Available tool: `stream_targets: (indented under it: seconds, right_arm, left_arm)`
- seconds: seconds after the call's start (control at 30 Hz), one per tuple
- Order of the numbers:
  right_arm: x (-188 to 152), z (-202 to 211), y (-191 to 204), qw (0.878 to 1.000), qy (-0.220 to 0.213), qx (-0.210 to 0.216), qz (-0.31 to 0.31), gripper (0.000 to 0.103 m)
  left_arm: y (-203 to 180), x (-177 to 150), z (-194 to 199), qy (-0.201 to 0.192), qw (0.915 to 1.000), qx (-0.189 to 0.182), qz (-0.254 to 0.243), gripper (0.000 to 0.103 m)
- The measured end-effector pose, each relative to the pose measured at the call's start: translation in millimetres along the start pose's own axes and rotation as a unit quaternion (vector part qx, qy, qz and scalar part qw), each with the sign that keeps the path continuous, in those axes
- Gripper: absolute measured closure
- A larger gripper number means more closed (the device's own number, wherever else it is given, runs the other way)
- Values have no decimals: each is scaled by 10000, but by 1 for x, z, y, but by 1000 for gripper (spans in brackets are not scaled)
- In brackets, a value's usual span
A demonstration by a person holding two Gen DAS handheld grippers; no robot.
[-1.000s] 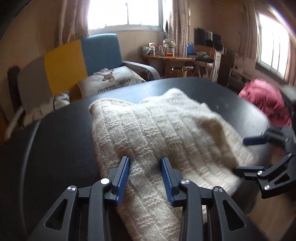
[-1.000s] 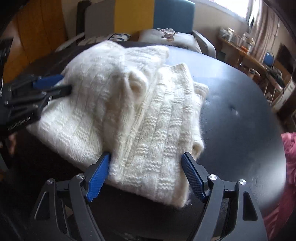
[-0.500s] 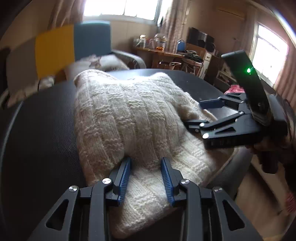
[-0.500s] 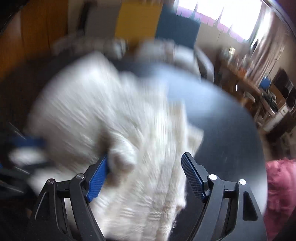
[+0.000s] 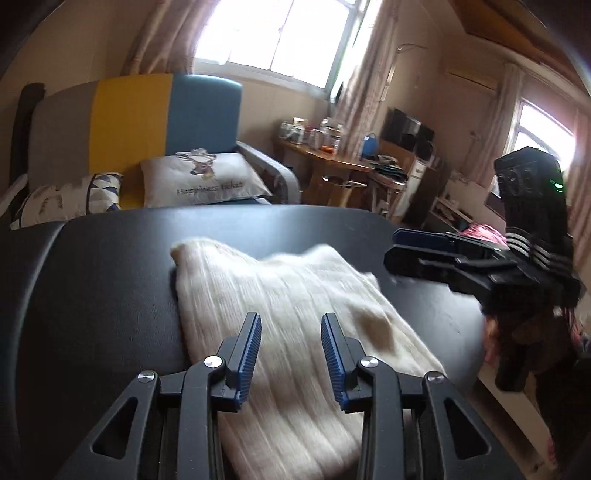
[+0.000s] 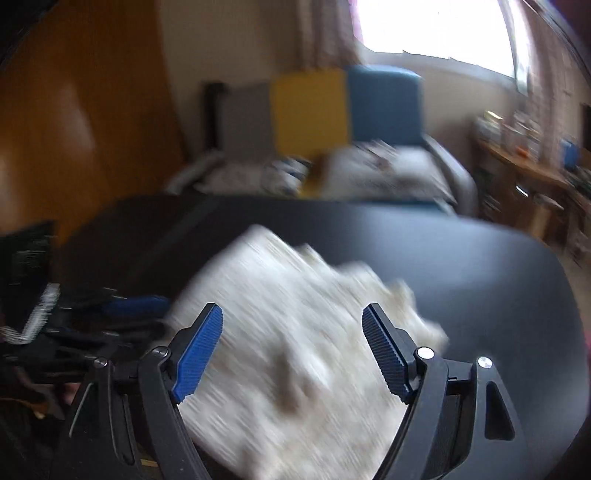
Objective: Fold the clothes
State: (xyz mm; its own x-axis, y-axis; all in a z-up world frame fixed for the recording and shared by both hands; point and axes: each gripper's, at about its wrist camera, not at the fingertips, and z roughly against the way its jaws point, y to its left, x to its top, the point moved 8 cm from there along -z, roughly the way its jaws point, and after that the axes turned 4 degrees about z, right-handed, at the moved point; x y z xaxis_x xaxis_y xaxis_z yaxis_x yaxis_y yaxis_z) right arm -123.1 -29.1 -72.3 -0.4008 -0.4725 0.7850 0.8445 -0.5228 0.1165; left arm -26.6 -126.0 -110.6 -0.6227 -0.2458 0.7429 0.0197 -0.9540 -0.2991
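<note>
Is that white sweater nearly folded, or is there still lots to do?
Mostly folded, it seems. The cream knit sweater lies as a compact bundle on the black table. In hand: nothing; the left gripper and right gripper both hover over it with jaws open. A corner at the far right edge looks ruffled, though blur hides detail, so tidying may remain. A pink garment past the table may be next.

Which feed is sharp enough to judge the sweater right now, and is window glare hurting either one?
Left wrist view: room sharp, cream sweater streaked by motion near the left gripper, window blown out. Right wrist view: smeared throughout, knit texture unreadable around the right gripper, window also overexposed; both edges bow from fisheye.
</note>
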Motion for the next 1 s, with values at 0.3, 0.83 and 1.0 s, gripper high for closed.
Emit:
stream_targets:
  seconds: [0.3, 0.83, 1.0]
  right_arm:
    - [-67, -109, -42, 9879, 1463, 326, -389, 19]
    - [-27, -119, -44, 9885, 1317, 694, -263, 19]
    - [-49, -130, -54, 9887, 1234, 692, -494, 18]
  left_arm:
    - [12, -8, -61, 488, 9979, 356, -252, 69]
    - [46, 32, -102, 899, 9940, 618, 109, 69]
    - [45, 29, -105, 738, 9943, 765, -87, 69]
